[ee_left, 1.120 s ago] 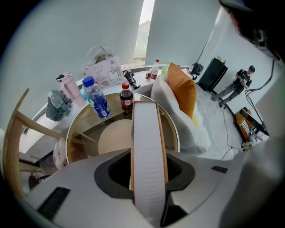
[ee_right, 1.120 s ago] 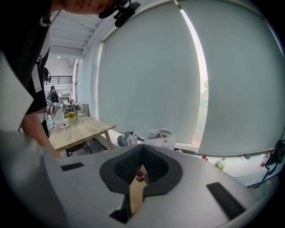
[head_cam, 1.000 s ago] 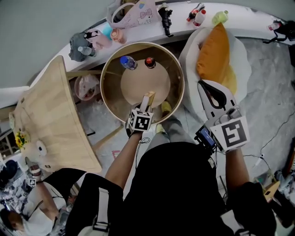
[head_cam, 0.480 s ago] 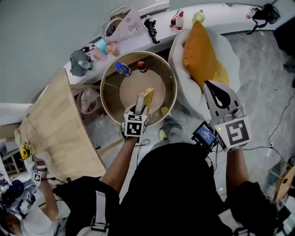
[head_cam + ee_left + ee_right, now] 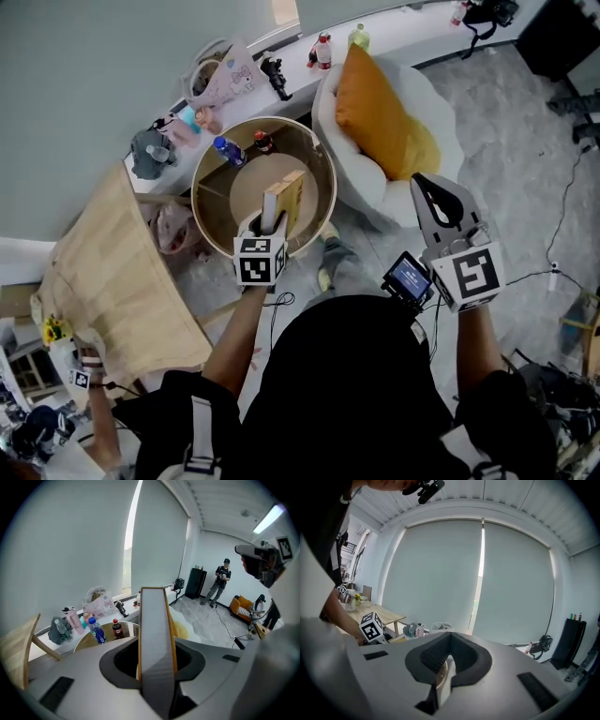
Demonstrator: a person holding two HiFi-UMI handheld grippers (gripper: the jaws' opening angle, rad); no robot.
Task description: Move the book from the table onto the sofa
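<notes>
Two grippers show from above, and only one carries anything. The left gripper is clamped on the book, with its pads pressing both covers at the book's near end. The book stands on edge with its pale page block facing up. In the head view the book sits over the round table and has not yet reached the sofa, which stands just beside the table to the right. The right gripper carries nothing and its jaws are brought together, near the sofa's front.

The book looks stiff and fairly light, with thin mustard covers, a smooth grey-white page block and straight rectangular edges. Smooth covers could slip, so a hold across both covers, well in from the edge, seems soundest. The table is a wooden drum with a raised rim. The sofa is a white, rounded, plush seat holding a soft orange cushion.
</notes>
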